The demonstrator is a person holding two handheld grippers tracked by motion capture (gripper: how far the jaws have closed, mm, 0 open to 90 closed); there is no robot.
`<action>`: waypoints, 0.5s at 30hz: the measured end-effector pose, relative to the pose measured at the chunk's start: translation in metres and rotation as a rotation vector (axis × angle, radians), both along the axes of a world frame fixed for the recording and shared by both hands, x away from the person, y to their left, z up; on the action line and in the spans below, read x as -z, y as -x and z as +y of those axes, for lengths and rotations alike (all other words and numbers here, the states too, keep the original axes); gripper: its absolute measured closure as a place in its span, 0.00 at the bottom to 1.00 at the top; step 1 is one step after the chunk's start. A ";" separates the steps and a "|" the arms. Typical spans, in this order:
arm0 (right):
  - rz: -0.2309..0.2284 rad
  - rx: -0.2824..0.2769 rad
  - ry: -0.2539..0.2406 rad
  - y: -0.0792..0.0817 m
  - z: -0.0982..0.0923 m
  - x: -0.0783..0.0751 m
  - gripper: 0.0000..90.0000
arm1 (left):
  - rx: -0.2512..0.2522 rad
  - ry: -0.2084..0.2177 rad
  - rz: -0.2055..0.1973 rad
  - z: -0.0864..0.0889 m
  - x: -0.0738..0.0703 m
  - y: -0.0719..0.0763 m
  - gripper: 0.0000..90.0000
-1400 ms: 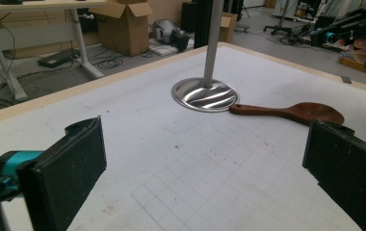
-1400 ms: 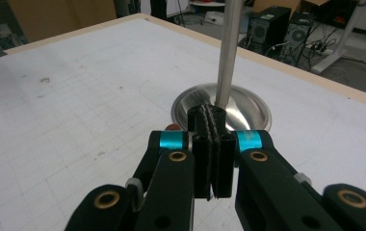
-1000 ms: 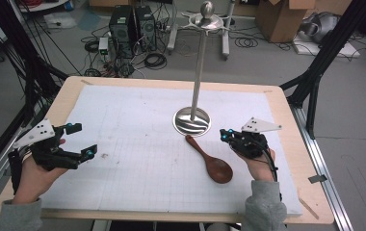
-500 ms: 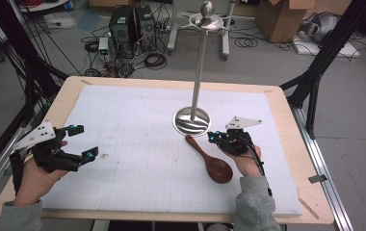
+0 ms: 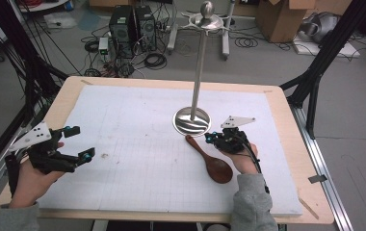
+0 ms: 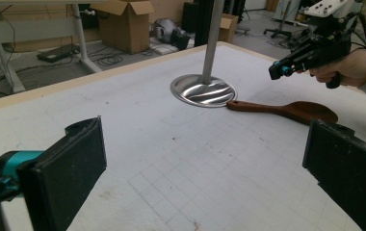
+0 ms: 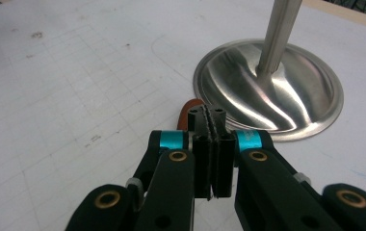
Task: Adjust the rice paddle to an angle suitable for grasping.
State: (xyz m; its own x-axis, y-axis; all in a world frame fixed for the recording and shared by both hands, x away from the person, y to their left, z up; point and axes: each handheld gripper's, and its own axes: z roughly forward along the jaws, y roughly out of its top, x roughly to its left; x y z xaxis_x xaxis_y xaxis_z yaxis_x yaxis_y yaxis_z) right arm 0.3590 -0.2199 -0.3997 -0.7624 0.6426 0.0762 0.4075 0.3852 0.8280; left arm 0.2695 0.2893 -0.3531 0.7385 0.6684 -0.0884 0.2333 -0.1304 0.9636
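Note:
A dark wooden spoon (image 5: 213, 161) lies on the white gridded mat, its handle end next to the round base of a metal stand (image 5: 191, 121). My right gripper (image 5: 211, 138) is shut with nothing between its pads and hovers just over the handle end of the spoon (image 7: 189, 109); in the right gripper view its fingertips (image 7: 213, 115) point toward the stand base (image 7: 267, 91). My left gripper (image 5: 81, 142) is held open over the mat's left edge. In the left gripper view its wide-apart pads (image 6: 70, 163) frame the spoon (image 6: 287, 109), the stand (image 6: 202, 90) and the right gripper (image 6: 287, 65).
The mat (image 5: 137, 120) covers a wooden table (image 5: 287, 115) whose border shows all round. The stand's tall pole (image 5: 199, 67) rises to a hook-bearing top. Computer towers (image 5: 132, 24), cables and cardboard boxes sit on the floor beyond; black frame legs flank the table.
My right gripper has moved left and slightly down, from beside the spoon to over its handle end, still shut. The left gripper and the spoon have stayed put.

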 end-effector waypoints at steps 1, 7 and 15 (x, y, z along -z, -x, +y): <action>0.009 -0.003 0.002 -0.001 0.001 0.001 1.00 | -0.002 0.002 0.002 0.000 0.000 0.000 0.02; 0.025 -0.028 0.000 -0.005 0.007 0.003 1.00 | 0.032 0.040 0.007 0.000 -0.001 0.004 0.02; 0.055 -0.045 0.049 -0.010 0.017 0.010 1.00 | 0.013 0.015 0.006 0.002 0.000 0.007 0.02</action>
State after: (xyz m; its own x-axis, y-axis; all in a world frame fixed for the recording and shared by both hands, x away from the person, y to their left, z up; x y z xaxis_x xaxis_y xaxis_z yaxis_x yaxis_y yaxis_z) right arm 0.3691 -0.2027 -0.4096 -0.7863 0.6116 0.0881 0.4329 0.4435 0.7848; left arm 0.2629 0.2918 -0.3535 0.7465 0.6575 -0.1026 0.2371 -0.1187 0.9642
